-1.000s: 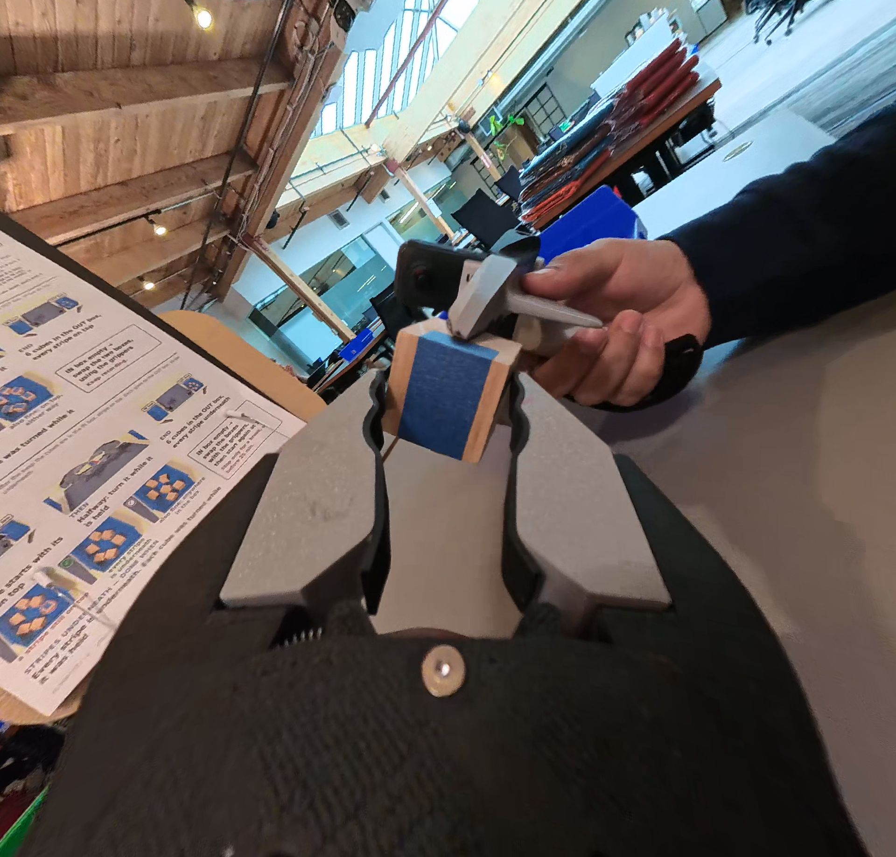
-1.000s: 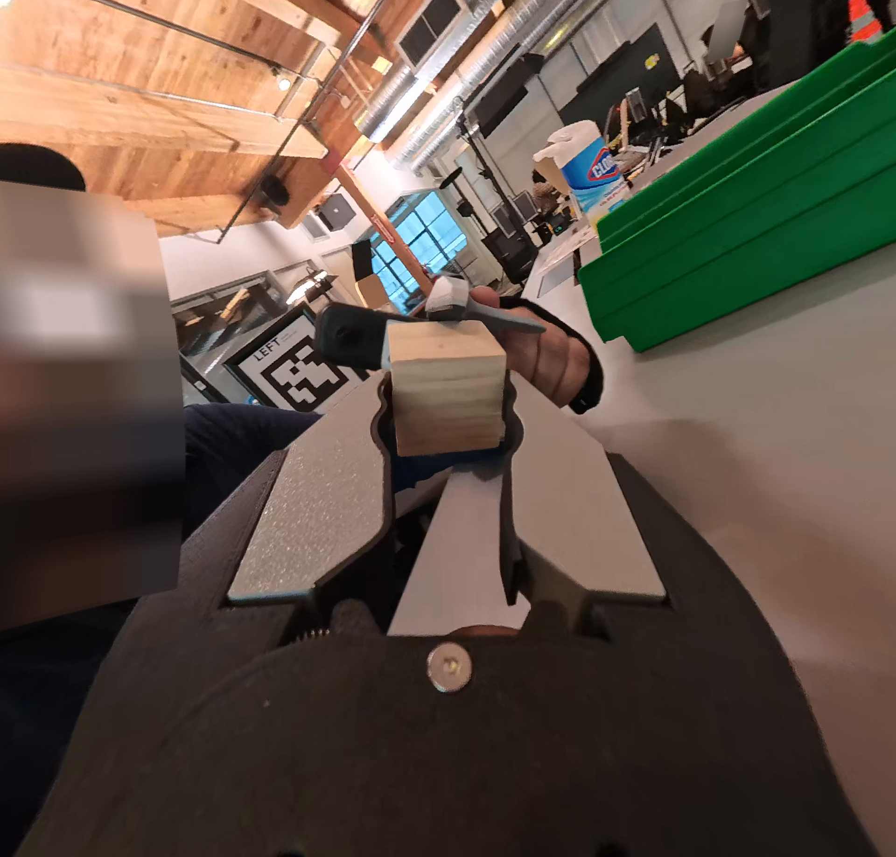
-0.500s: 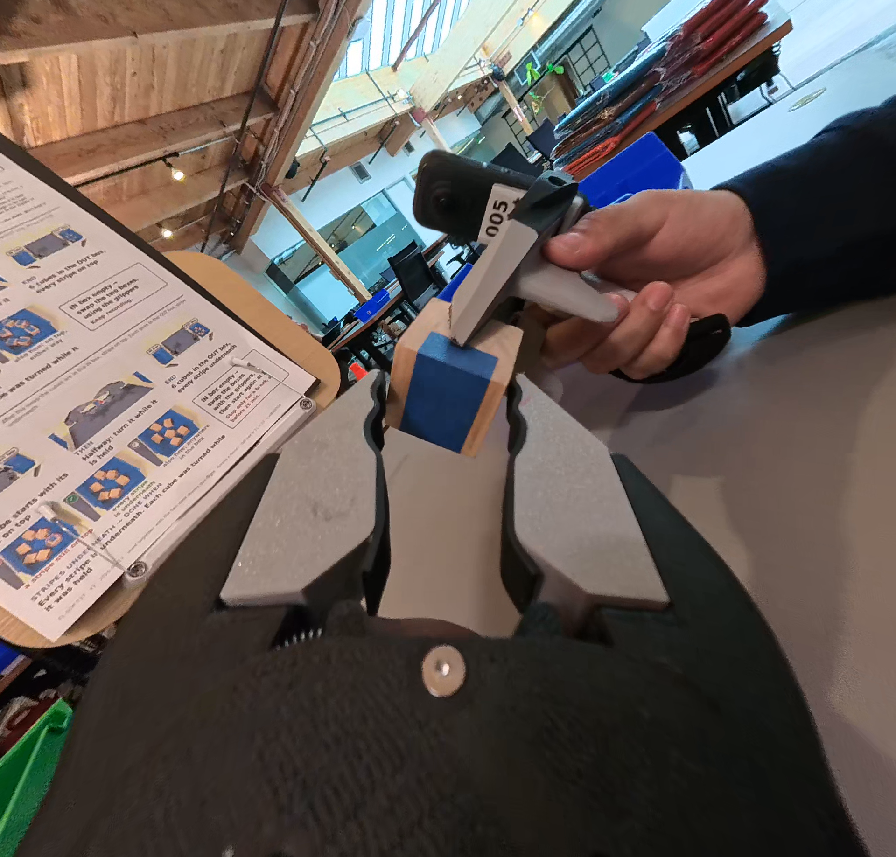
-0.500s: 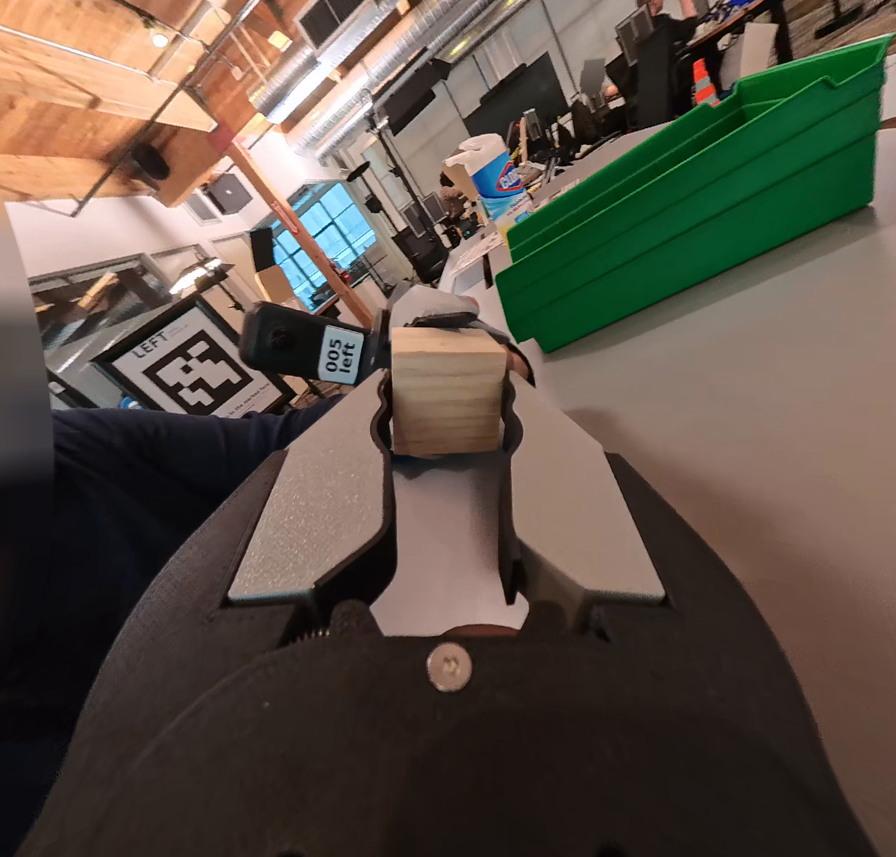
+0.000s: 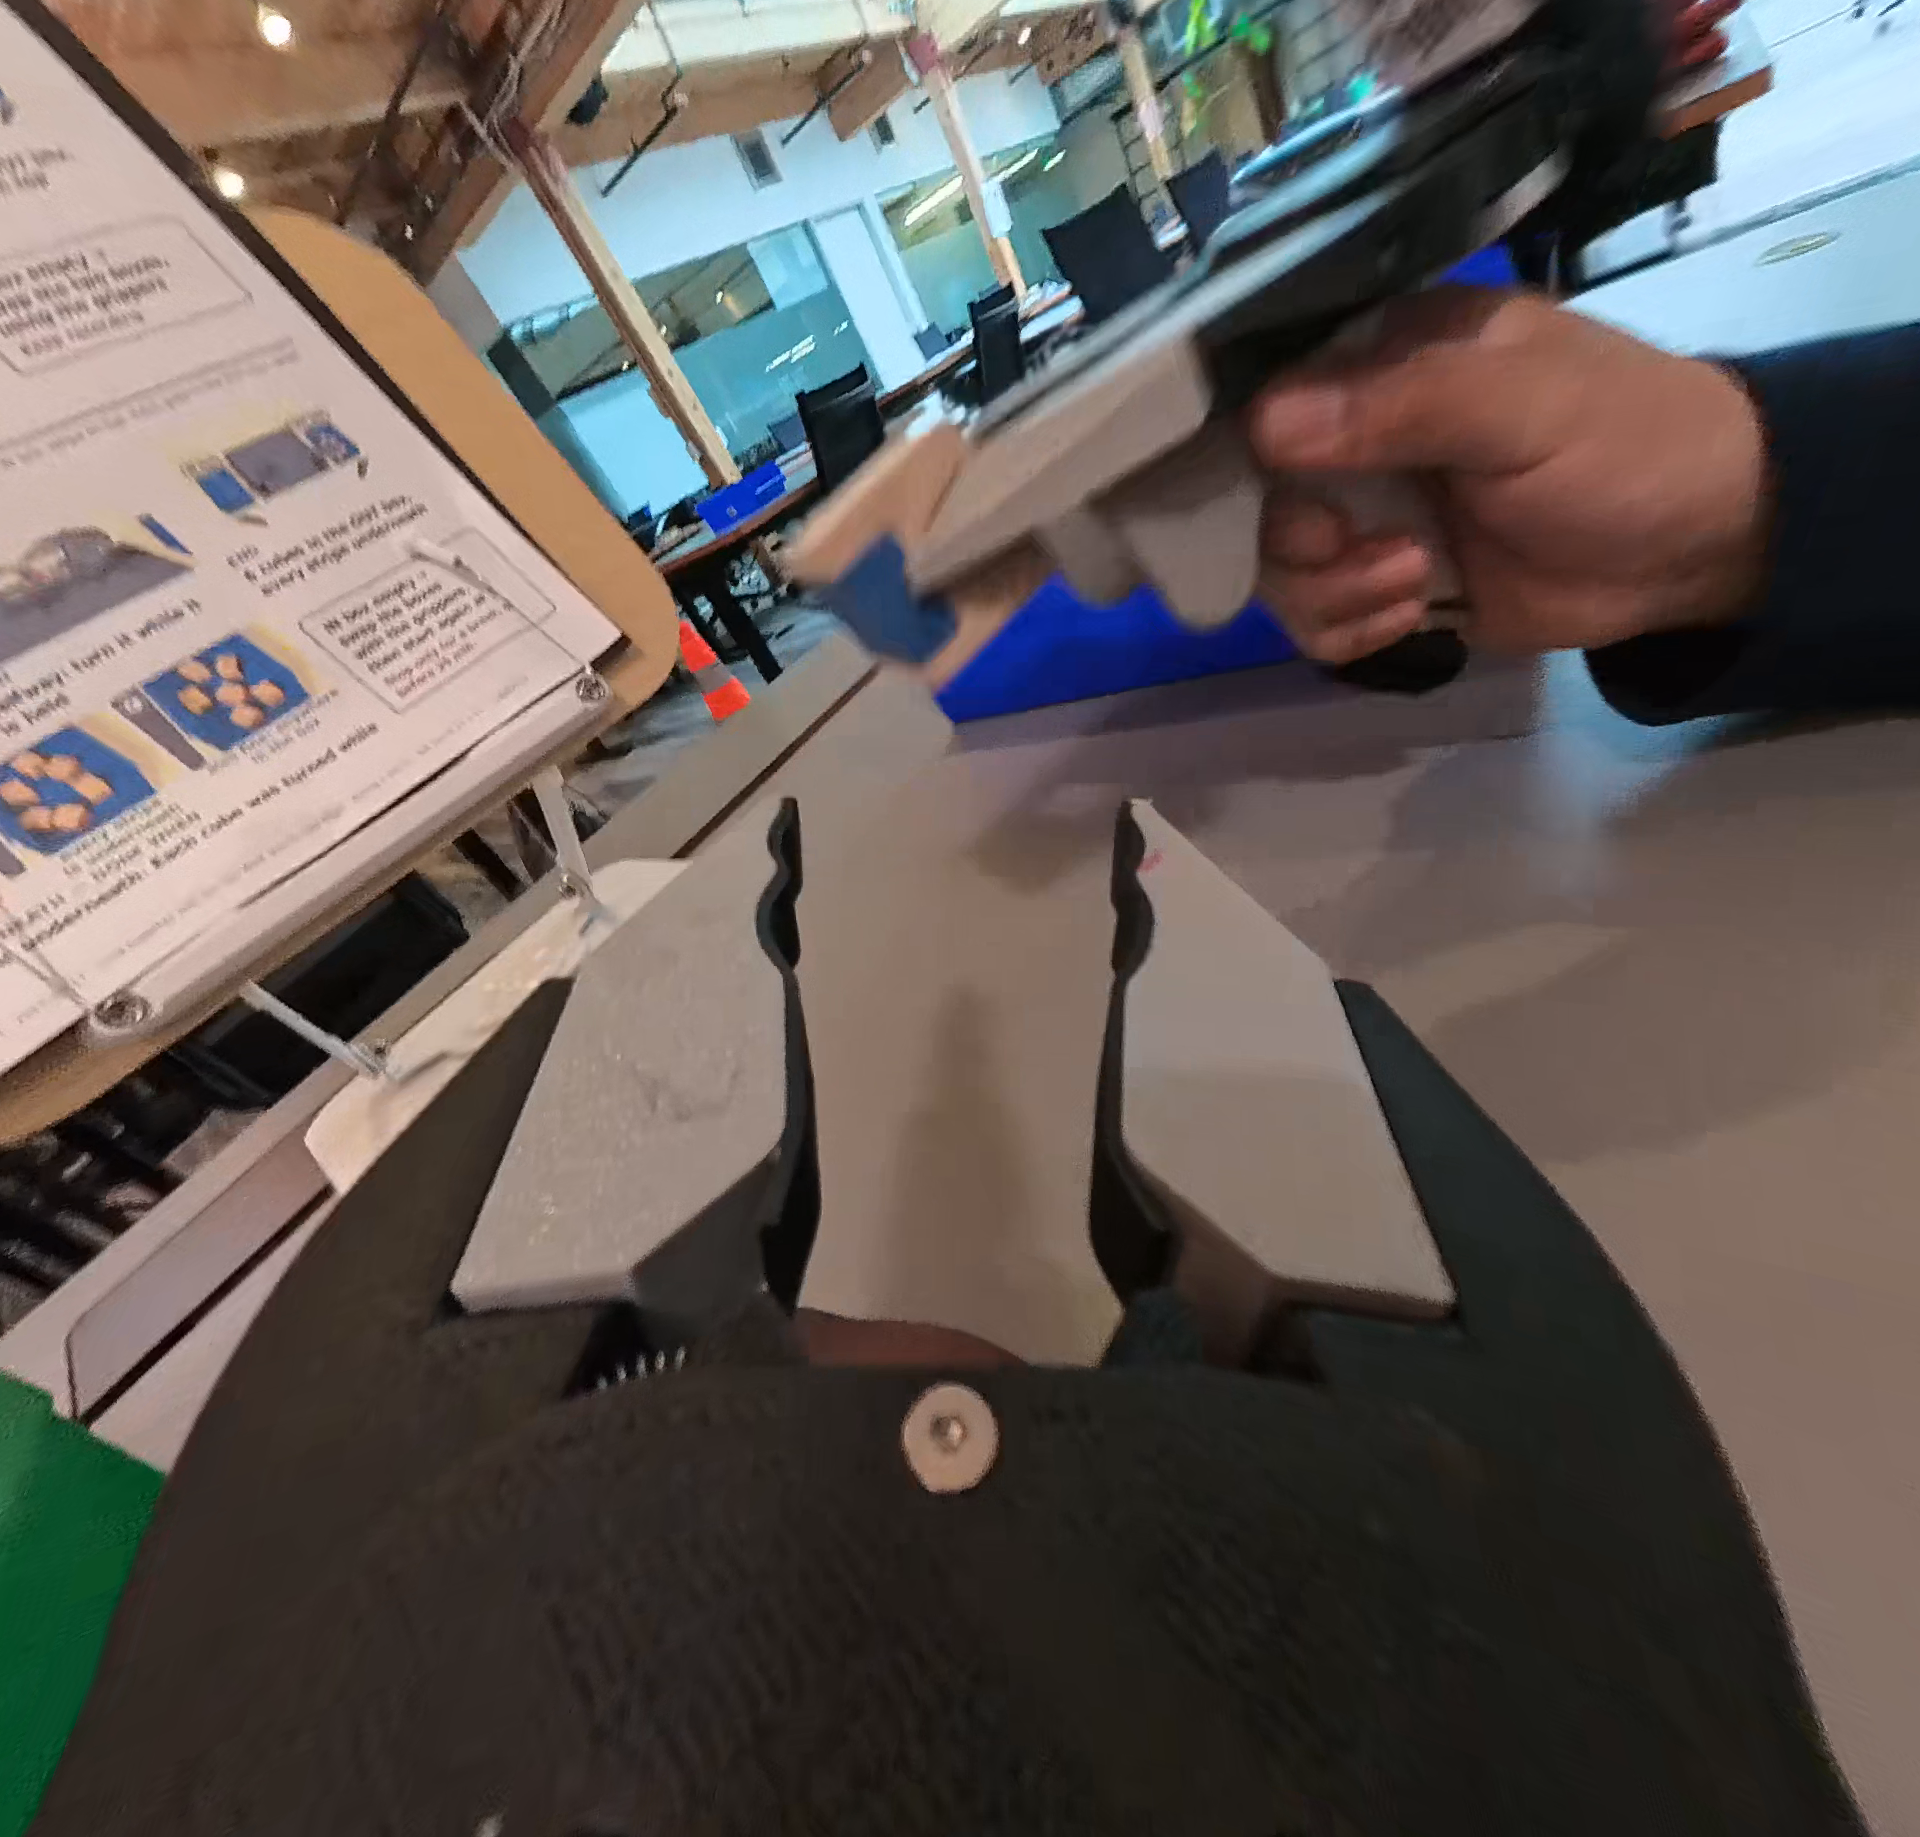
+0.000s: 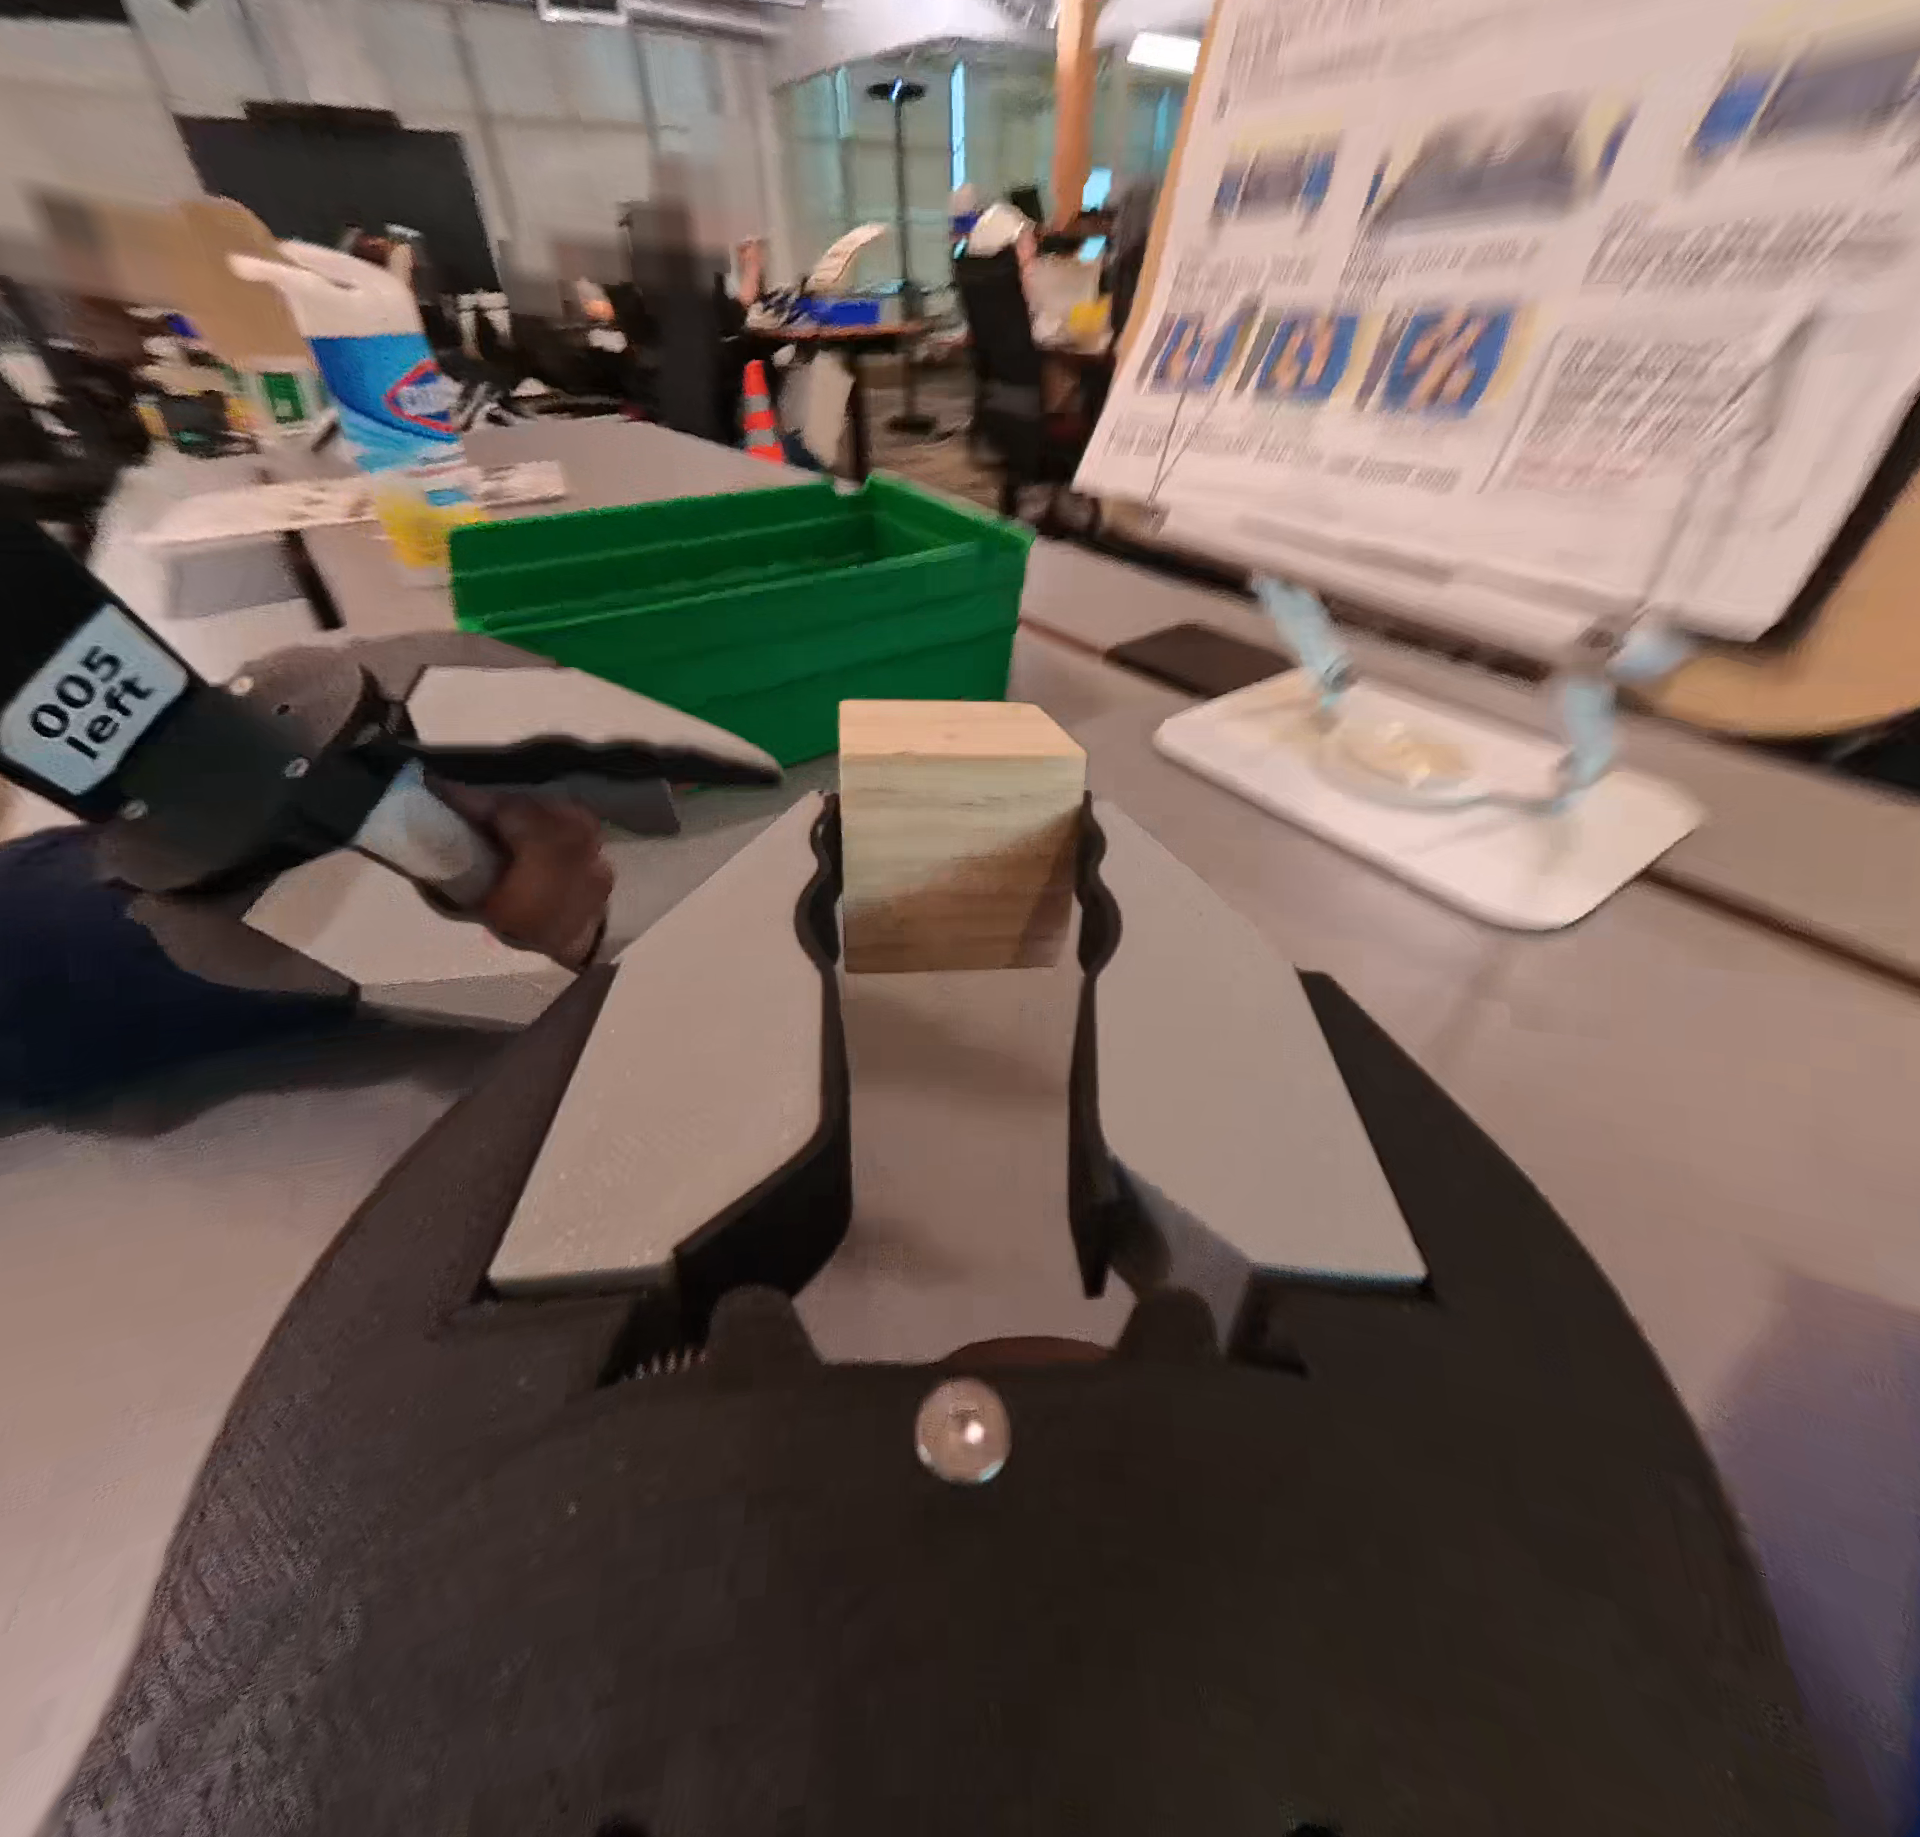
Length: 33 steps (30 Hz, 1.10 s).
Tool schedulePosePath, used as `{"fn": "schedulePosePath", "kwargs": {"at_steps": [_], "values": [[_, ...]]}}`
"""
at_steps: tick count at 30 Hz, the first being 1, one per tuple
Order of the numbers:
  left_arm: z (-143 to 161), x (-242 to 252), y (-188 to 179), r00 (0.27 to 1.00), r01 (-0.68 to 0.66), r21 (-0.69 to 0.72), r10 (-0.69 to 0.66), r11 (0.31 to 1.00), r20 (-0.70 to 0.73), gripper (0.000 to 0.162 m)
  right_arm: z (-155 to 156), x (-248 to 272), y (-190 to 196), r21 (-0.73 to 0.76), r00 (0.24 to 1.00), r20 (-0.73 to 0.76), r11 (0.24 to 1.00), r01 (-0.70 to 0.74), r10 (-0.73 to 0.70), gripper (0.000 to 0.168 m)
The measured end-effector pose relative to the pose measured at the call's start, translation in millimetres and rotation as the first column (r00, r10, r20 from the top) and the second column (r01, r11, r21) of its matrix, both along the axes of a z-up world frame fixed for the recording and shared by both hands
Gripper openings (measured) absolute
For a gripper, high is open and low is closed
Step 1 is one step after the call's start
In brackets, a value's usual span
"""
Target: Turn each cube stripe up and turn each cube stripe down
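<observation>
My right gripper [image 6: 958,819] is shut on a wooden cube [image 6: 961,852] and holds it above the grey table [image 6: 1558,1112]. Only plain wood faces this camera. In the left wrist view the same cube [image 5: 883,598] shows its blue stripe facing down and to the left, held by the right gripper [image 5: 935,530] in a person's hand [image 5: 1507,499]. My left gripper [image 5: 961,837] is open and empty, low over the table and short of the cube. In the right wrist view its fingers [image 6: 582,717] are spread, to the left of the cube.
A green bin [image 6: 748,624] stands behind the cube. An instruction sheet [image 5: 208,540] leans on a stand with a white base [image 6: 1434,800] at the right. A wipes canister [image 6: 384,374] stands at the back left. A blue bin [image 5: 1091,644] lies beyond the table.
My left gripper has let go of the cube and opened. The right gripper has kept the cube and the two have drawn apart. Both views have swung down towards the table.
</observation>
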State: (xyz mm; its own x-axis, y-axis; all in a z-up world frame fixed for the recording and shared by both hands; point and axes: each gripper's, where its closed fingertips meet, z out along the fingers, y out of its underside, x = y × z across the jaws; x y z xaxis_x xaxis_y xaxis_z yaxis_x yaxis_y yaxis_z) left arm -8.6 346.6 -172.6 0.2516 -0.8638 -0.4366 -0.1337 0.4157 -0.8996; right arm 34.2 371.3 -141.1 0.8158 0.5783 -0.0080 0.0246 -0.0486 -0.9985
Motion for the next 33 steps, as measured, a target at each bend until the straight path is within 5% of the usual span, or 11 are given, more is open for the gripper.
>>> {"fn": "schedulePosePath", "kwargs": {"at_steps": [7,12,16,21,25,33], "values": [[-17.5,2.0,12.9,0.993,-0.086,0.033,0.088,0.996,-0.08,0.053,101.8,47.5,-58.9,0.388,0.962,-0.11,0.88,0.273,-0.25,0.042],[-17.3,-1.3,12.0,0.992,-0.091,-0.007,0.09,0.996,-0.088,0.05,139.4,137.4,-76.5,0.285,0.9,0.053,0.87,0.402,-0.433,0.042],[-26.7,1.5,17.4,0.981,-0.135,-0.04,0.128,0.99,-0.146,0.047,82.0,224.9,-64.9,-0.133,0.833,0.362,0.861,0.49,-0.418,0.042],[-32.0,4.6,10.8,0.975,-0.122,0.016,0.122,0.992,-0.183,0.046,-40.0,286.1,-85.0,-0.565,0.771,0.613,0.586,0.58,-0.173,0.042],[-33.5,4.5,11.9,0.972,-0.134,0.025,0.136,0.991,-0.192,0.046,-81.1,309.0,-88.1,-0.589,0.702,0.704,0.465,0.661,-0.108,0.043],[-32.1,1.6,17.3,0.972,-0.152,-0.015,0.146,0.988,-0.182,0.045,-108.8,313.9,-88.6,-0.665,0.724,0.688,0.362,0.653,-0.042,0.044]]}}
